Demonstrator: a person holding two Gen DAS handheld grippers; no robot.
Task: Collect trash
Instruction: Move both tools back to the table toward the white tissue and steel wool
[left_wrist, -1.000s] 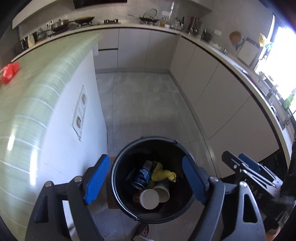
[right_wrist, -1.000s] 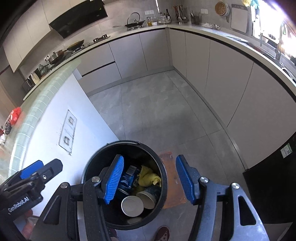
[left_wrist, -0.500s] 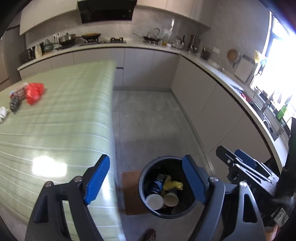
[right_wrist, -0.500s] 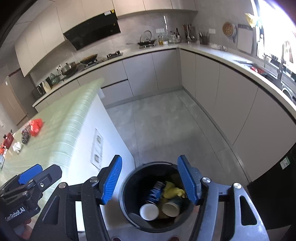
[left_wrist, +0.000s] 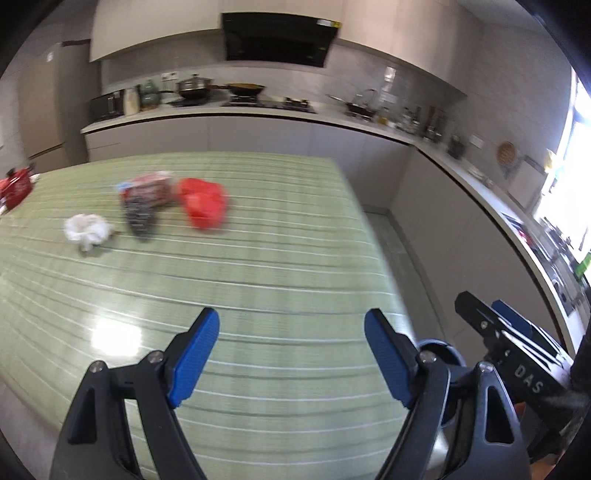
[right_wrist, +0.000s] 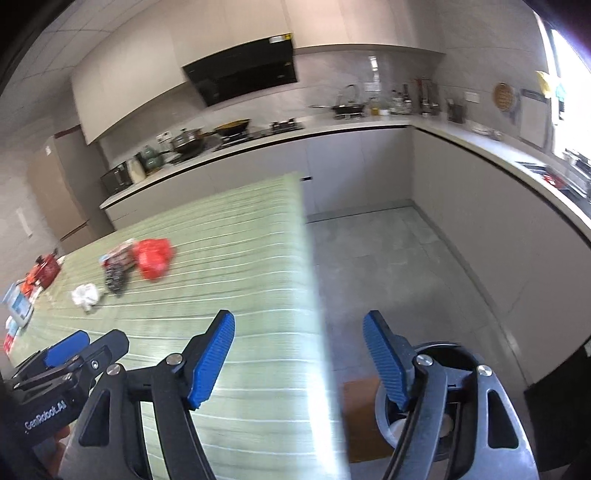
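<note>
Left wrist view: the view has swung up from the round black bin (left_wrist: 441, 350) to the green striped tabletop (left_wrist: 258, 295). The left gripper (left_wrist: 291, 354) gapes empty; approach the crumpled red plastic bag (left_wrist: 203, 206) low.

Right wrist view: the right gripper (right_wrist: 299, 358) is opening, empty; take the white tissue wad (right_wrist: 85, 296), beside the dark wrapper (right_wrist: 115, 275), squarely.

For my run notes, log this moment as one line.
left gripper: open, empty | right gripper: opening, empty | table: red bag, white wad | bin: floor
</note>
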